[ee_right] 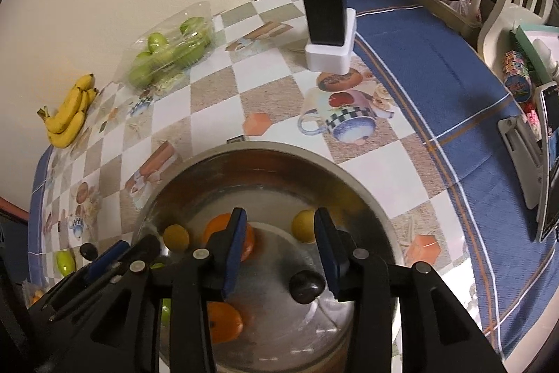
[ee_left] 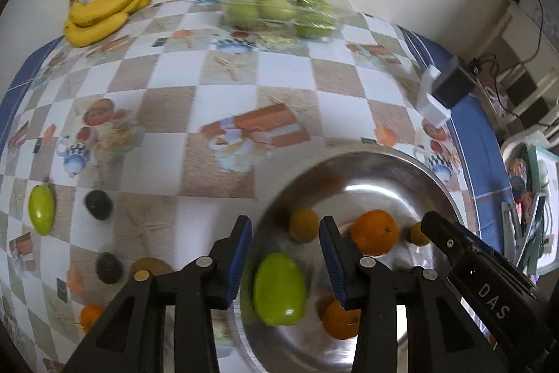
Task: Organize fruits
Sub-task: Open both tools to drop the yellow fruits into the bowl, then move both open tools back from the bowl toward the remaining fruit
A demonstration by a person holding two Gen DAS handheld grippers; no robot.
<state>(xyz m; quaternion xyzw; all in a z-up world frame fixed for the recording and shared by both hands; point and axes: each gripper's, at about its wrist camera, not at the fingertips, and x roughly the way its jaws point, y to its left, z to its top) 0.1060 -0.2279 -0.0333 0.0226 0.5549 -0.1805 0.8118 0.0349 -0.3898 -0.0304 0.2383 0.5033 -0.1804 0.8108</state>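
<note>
Both my grippers hang over the bowl [ee_right: 356, 194], jaws apart. The left [ee_left: 285, 245] holds nothing (a mango [ee_left: 278, 289] lies below); the right [ee_right: 279, 240] is empty above a plum [ee_right: 306, 287].

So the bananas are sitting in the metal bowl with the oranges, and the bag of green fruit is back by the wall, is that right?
Not quite. The bananas are not in the metal bowl; they lie on the tablecloth by the wall, as the left wrist view shows. The oranges are in the bowl, and the bag of green fruit is back by the wall.
</note>
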